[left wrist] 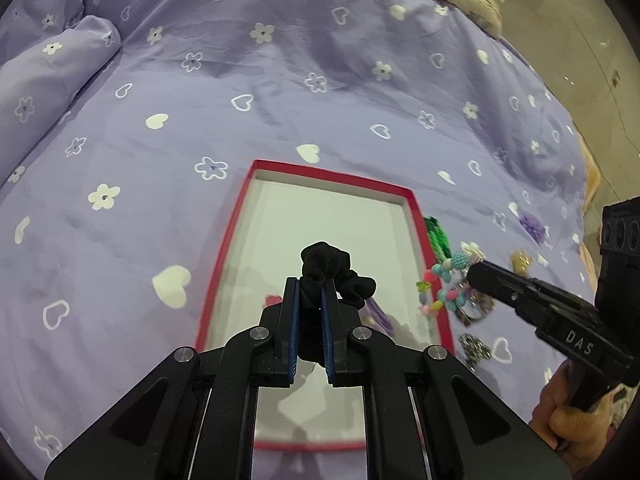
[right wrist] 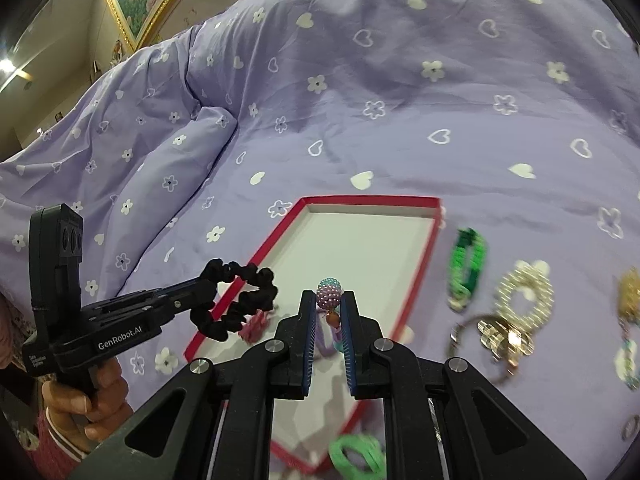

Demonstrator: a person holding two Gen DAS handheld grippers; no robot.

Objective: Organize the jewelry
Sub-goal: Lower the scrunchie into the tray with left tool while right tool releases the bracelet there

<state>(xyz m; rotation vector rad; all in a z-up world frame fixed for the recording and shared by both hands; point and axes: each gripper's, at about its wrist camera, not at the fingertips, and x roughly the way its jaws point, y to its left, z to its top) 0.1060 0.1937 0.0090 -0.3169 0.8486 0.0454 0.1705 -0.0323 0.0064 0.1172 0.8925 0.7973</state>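
Observation:
A red-rimmed white tray (left wrist: 414,216) lies on the purple bedspread; it also shows in the right wrist view (right wrist: 372,200). My left gripper (left wrist: 311,292) is shut on a black scrunchie (left wrist: 326,264) and holds it above the tray; the scrunchie hangs as a loop in the right wrist view (right wrist: 240,304). My right gripper (right wrist: 329,300) is shut on a beaded bracelet with a pearly ball (right wrist: 329,292), above the tray's near part. In the left wrist view the right gripper (left wrist: 474,274) is at the tray's right edge with colourful beads (left wrist: 444,284) hanging from it.
A pink item (right wrist: 254,328) and purple item (left wrist: 378,314) lie in the tray. Right of the tray lie a green bracelet (right wrist: 466,268), gold pieces (right wrist: 524,296), a silver chain (left wrist: 474,348) and a purple piece (left wrist: 532,226). A folded duvet (right wrist: 168,152) lies left.

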